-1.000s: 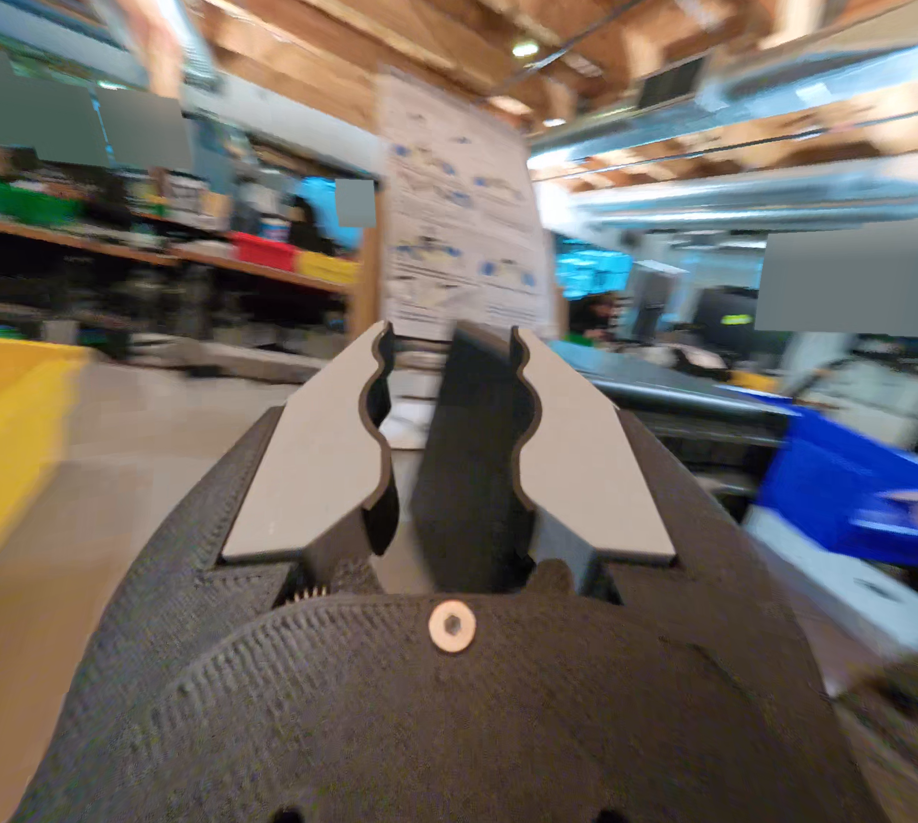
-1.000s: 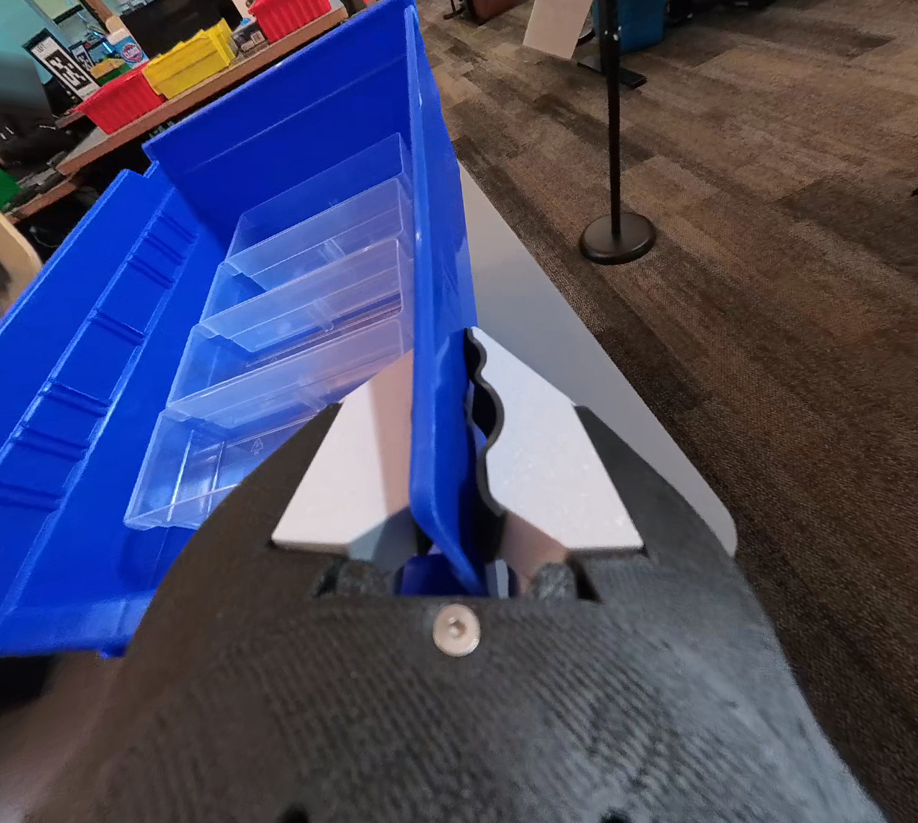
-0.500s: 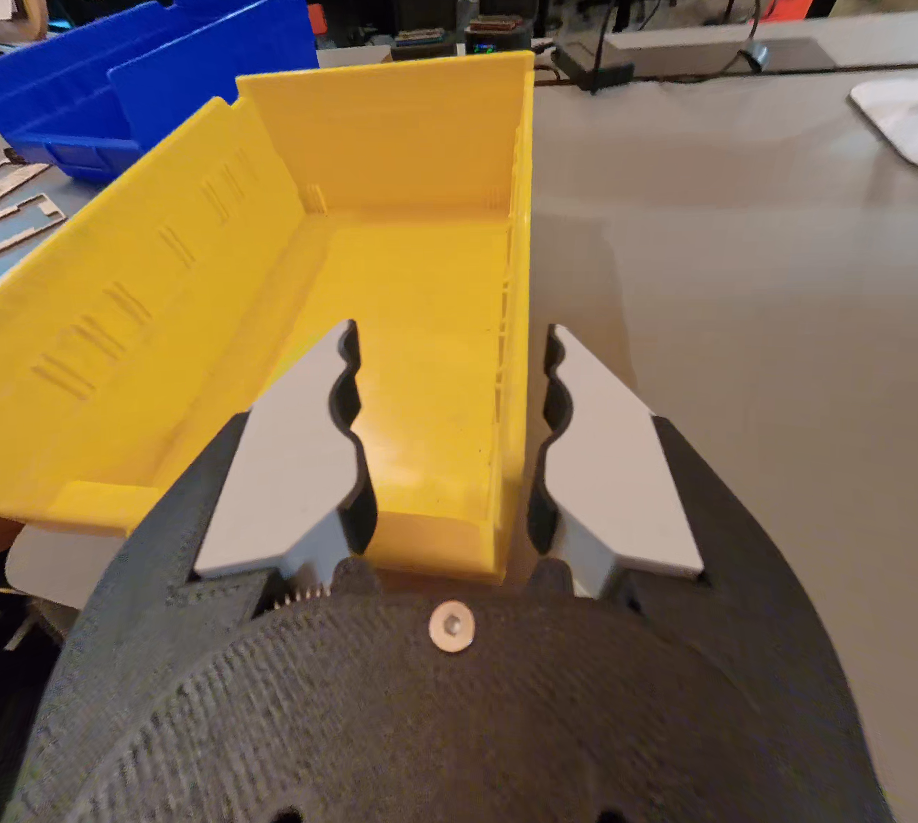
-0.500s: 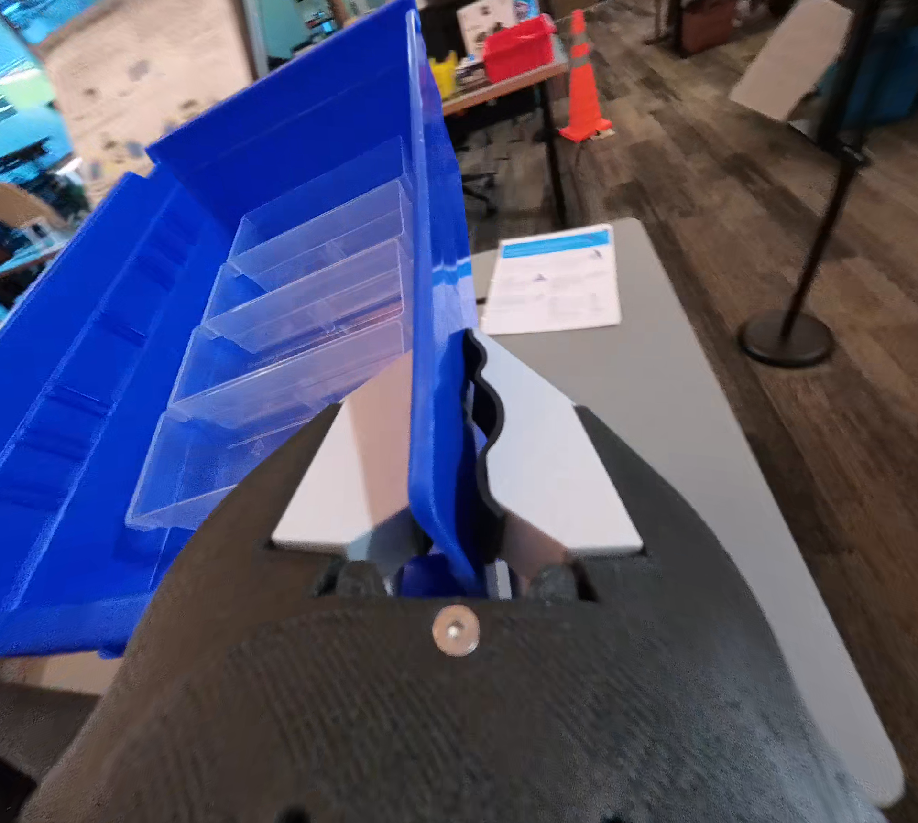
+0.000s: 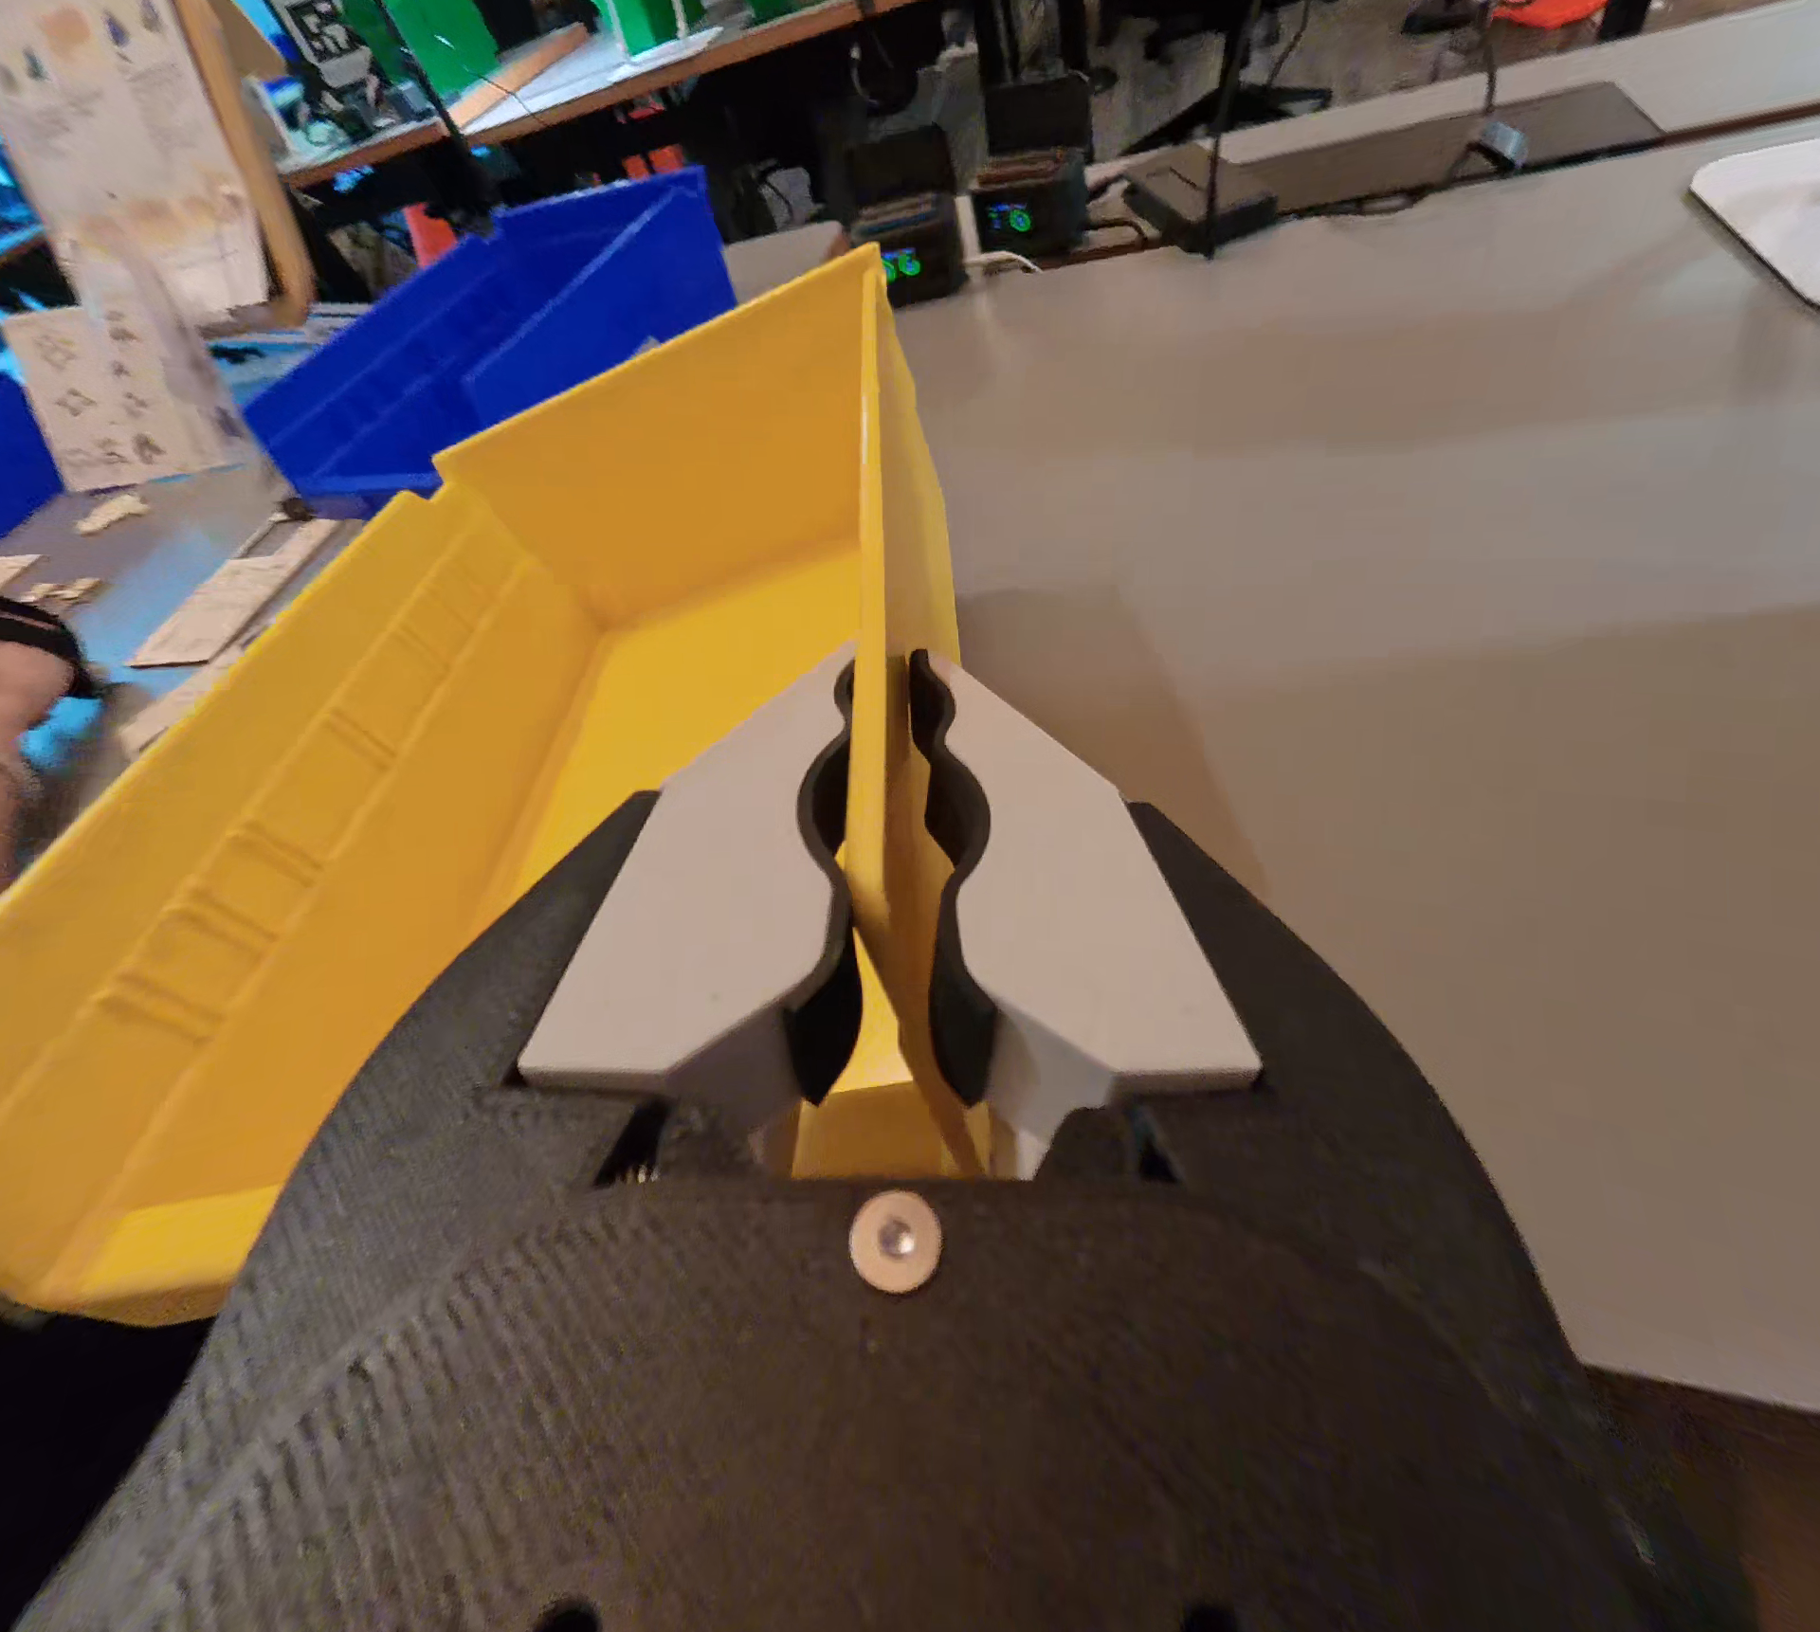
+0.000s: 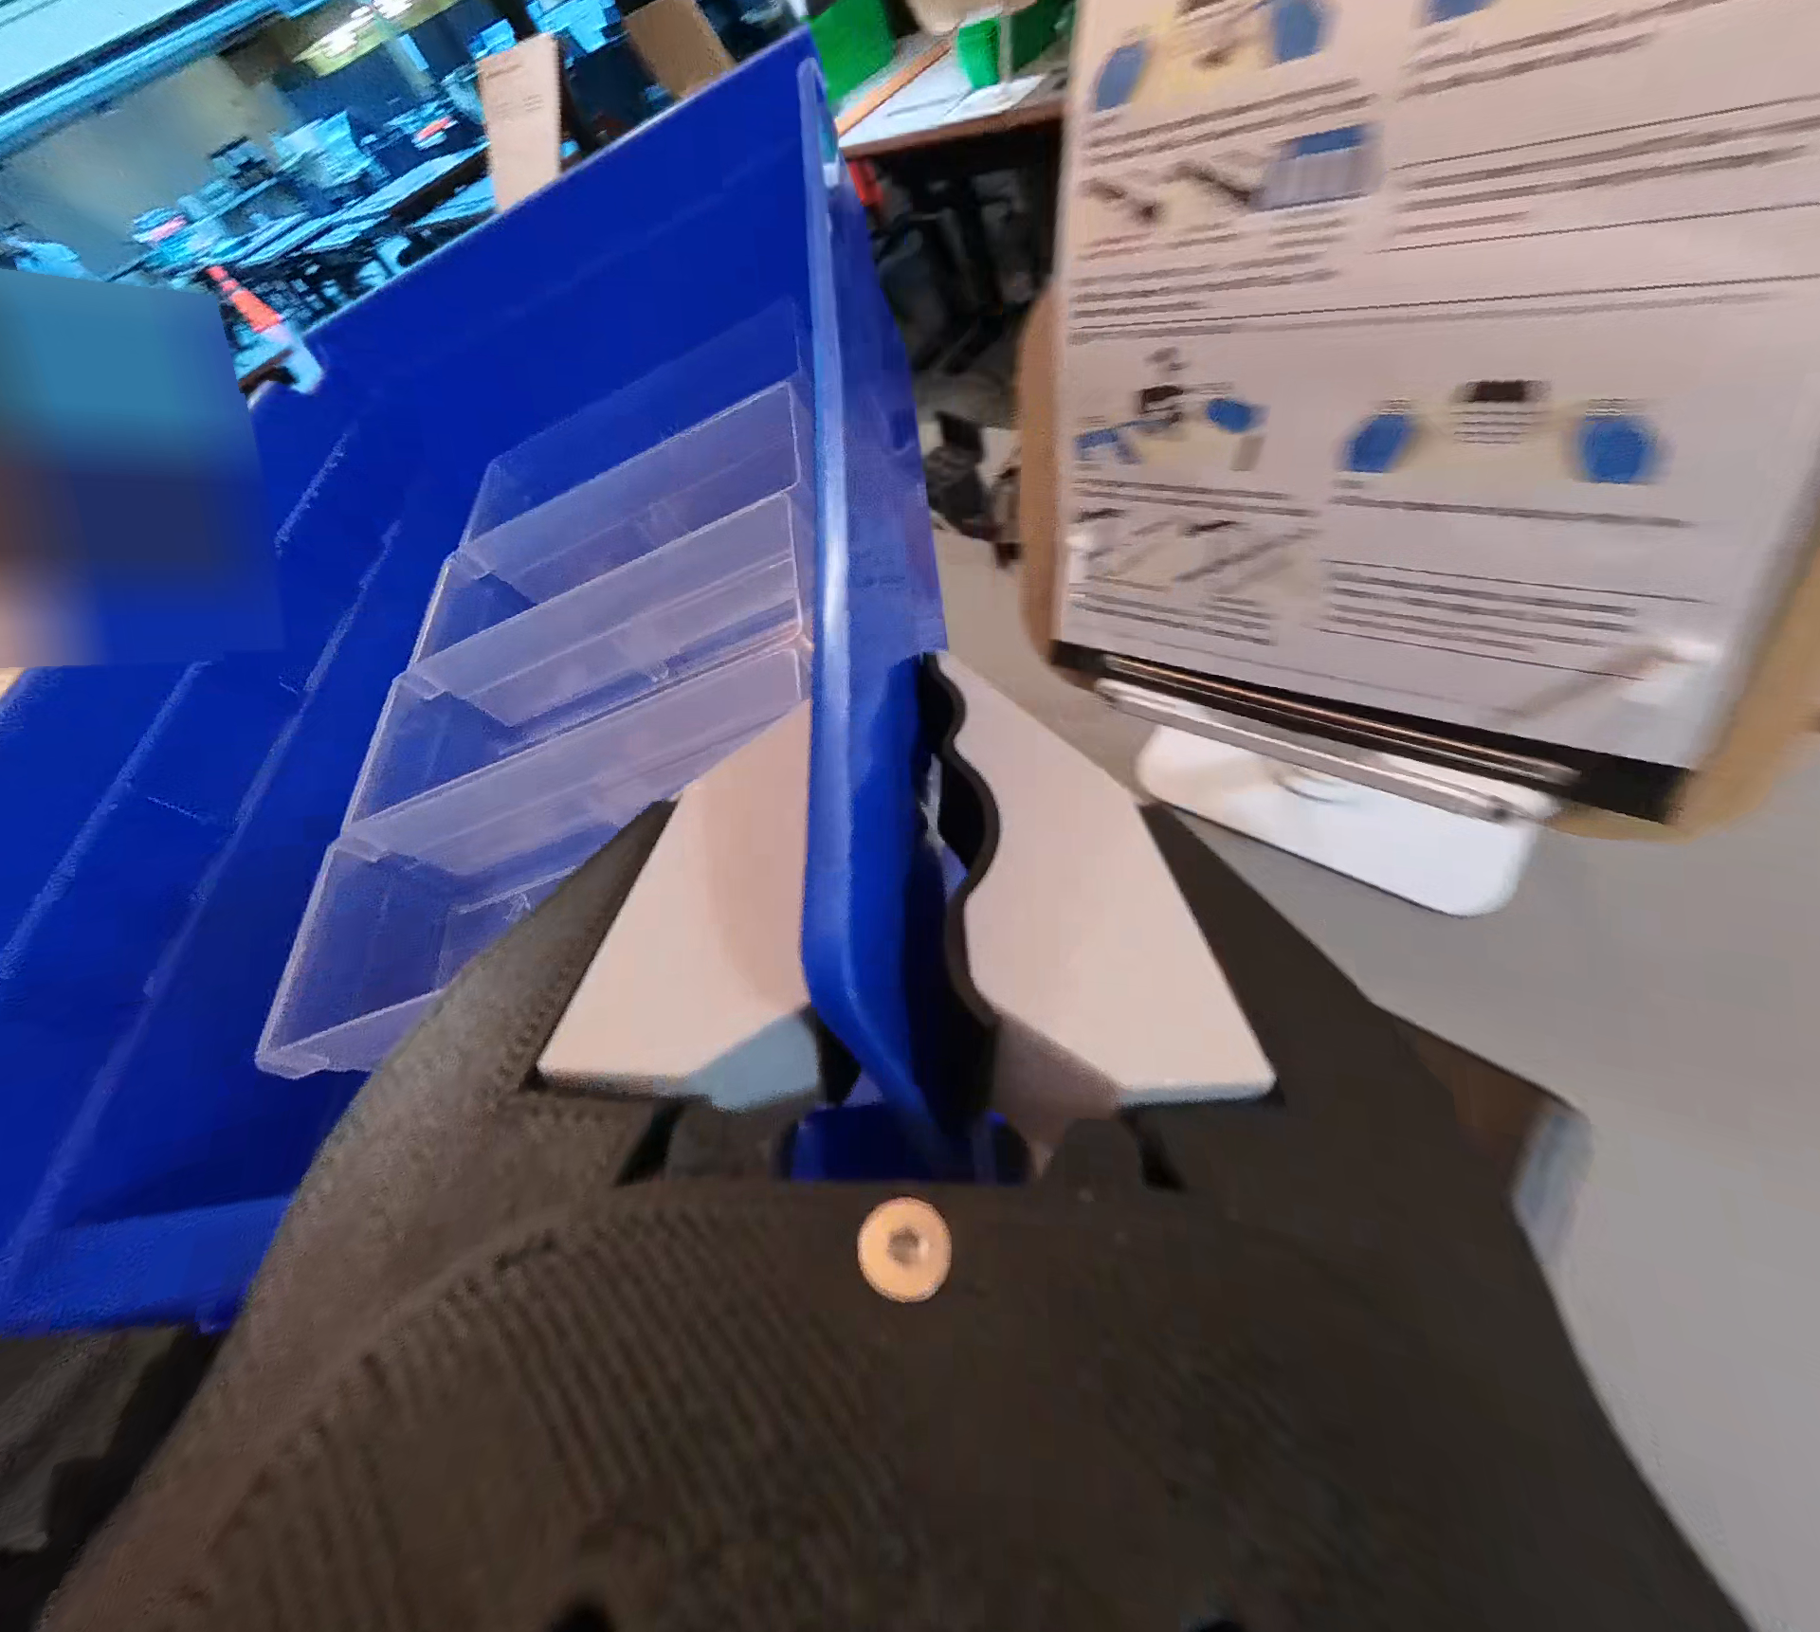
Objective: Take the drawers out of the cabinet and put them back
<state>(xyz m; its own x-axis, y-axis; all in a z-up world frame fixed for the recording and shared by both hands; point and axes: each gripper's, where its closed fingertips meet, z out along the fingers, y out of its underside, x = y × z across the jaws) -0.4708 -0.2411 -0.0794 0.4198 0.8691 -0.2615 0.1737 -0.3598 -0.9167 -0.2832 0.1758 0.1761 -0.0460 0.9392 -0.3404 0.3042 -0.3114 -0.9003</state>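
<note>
Left wrist view: I have my left gripper closed on the yellow bin's right wall, over the grey table. My right gripper pinches the blue bin holding clear drawers, likely for carrying. No cabinet is visible; both grip points sit half hidden.

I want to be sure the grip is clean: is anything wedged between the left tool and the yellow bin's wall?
Nothing visible. The left tool is shut directly on the right side wall of the yellow bin, one finger inside, one outside.
</note>
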